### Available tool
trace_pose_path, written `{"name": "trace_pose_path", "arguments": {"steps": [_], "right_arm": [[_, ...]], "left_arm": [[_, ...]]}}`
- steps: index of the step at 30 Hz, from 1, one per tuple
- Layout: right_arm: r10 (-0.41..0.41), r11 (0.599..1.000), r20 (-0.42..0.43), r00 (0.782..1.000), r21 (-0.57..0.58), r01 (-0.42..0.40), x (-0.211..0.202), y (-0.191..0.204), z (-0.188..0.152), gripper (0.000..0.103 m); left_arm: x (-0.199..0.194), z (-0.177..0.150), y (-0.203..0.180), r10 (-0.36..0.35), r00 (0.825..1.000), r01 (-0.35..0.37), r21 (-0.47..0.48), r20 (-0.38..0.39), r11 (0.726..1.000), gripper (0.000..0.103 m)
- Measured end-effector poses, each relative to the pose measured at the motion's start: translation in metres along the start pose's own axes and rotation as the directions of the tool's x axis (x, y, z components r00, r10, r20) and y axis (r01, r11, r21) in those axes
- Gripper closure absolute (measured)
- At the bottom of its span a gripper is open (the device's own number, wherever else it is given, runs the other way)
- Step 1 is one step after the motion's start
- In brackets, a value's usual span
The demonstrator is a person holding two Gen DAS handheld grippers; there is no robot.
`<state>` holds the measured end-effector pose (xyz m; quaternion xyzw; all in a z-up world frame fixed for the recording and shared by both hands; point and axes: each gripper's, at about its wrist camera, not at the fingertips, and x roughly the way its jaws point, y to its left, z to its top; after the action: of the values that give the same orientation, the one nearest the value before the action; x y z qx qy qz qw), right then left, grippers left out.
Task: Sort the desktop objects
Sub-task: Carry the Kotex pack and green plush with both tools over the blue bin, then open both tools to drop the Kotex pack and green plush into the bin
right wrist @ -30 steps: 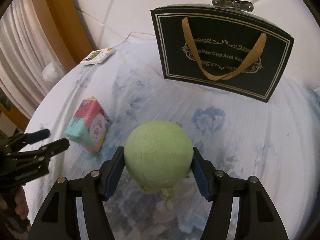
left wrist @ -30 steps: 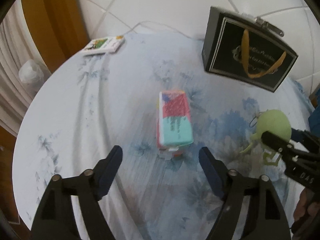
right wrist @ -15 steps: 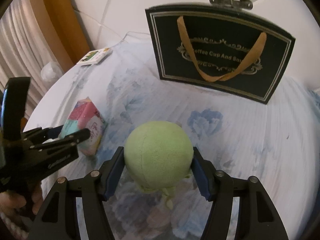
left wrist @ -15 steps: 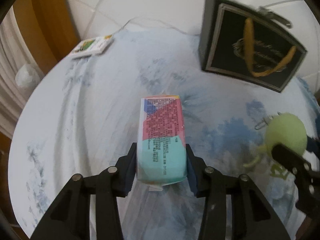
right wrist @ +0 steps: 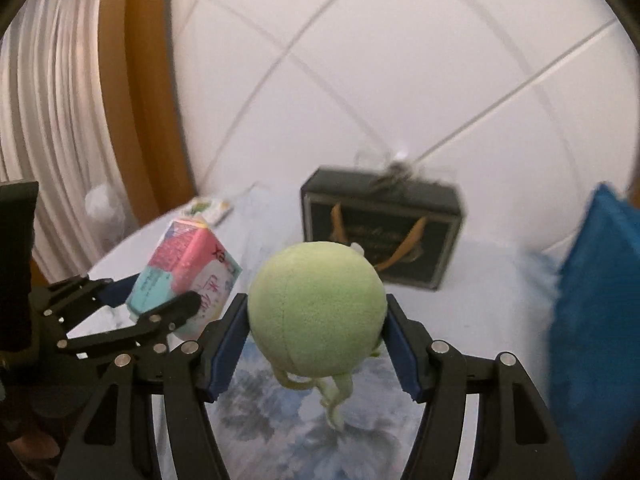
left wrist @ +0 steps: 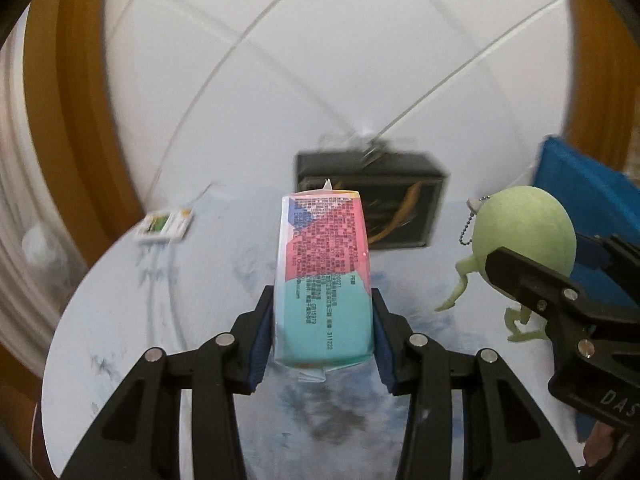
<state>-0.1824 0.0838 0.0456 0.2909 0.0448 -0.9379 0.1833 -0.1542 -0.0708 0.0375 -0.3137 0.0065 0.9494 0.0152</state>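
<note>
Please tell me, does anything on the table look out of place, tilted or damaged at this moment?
Nothing looks damaged or spilled. The black gift bag stands upright at the back of the table, and the small card lies flat near the far left edge. The tissue pack and green plush toy are held in the grippers.

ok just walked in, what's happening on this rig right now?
A person is working two handheld grippers, both loaded. The left gripper is shut on a pink and teal tissue pack; the right gripper is clamped on a green plush ball toy. Both items are held above the floral tablecloth. A black gift bag stands at the far side, near the wall.
</note>
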Motion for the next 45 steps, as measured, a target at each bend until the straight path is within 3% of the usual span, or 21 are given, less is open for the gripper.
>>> {"name": "trace_pose_path", "arguments": {"steps": [4, 8, 17, 25, 27, 31, 33, 38, 45], "right_arm": [[-0.078, 0.997, 0.081, 0.994, 0.035, 0.076, -0.069, -0.005, -0.003, 0.038], [-0.177, 0.984, 0.183, 0.967, 0.069, 0.167, -0.142, -0.017, -0.008, 0.038], [-0.411, 0.909, 0.278, 0.868, 0.195, 0.368, -0.272, -0.075, -0.033, 0.038], [-0.576, 0.810, 0.268, 0.773, 0.312, 0.496, -0.363, -0.159, -0.072, 0.037], [-0.598, 0.791, 0.252, 0.761, 0.334, 0.512, -0.376, -0.179, -0.083, 0.037], [-0.618, 0.770, 0.217, 0.756, 0.363, 0.525, -0.397, -0.224, -0.108, 0.037], [-0.617, 0.768, 0.205, 0.760, 0.367, 0.525, -0.402, -0.243, -0.118, 0.037], [-0.597, 0.777, 0.168, 0.784, 0.365, 0.513, -0.410, -0.291, -0.138, 0.037], [-0.550, 0.802, 0.122, 0.826, 0.354, 0.482, -0.395, -0.324, -0.152, 0.037]], "left_arm": [[-0.048, 0.007, -0.038, -0.083, 0.993, 0.078, 0.065, 0.084, 0.995, 0.060], [-0.083, 0.013, -0.081, -0.170, 0.974, 0.150, 0.139, 0.147, 0.979, 0.060], [-0.134, 0.020, -0.197, -0.355, 0.916, 0.297, 0.279, 0.186, 0.913, 0.060], [-0.172, 0.028, -0.303, -0.461, 0.869, 0.385, 0.338, 0.181, 0.859, 0.060], [-0.180, 0.027, -0.336, -0.480, 0.861, 0.402, 0.350, 0.171, 0.846, 0.060], [-0.180, 0.019, -0.389, -0.486, 0.865, 0.417, 0.358, 0.125, 0.835, 0.060], [-0.178, 0.013, -0.414, -0.469, 0.876, 0.403, 0.370, 0.107, 0.837, 0.060], [-0.168, 0.007, -0.452, -0.427, 0.902, 0.377, 0.367, 0.064, 0.850, 0.060], [-0.159, 0.002, -0.477, -0.371, 0.928, 0.335, 0.362, 0.032, 0.870, 0.060]]}}
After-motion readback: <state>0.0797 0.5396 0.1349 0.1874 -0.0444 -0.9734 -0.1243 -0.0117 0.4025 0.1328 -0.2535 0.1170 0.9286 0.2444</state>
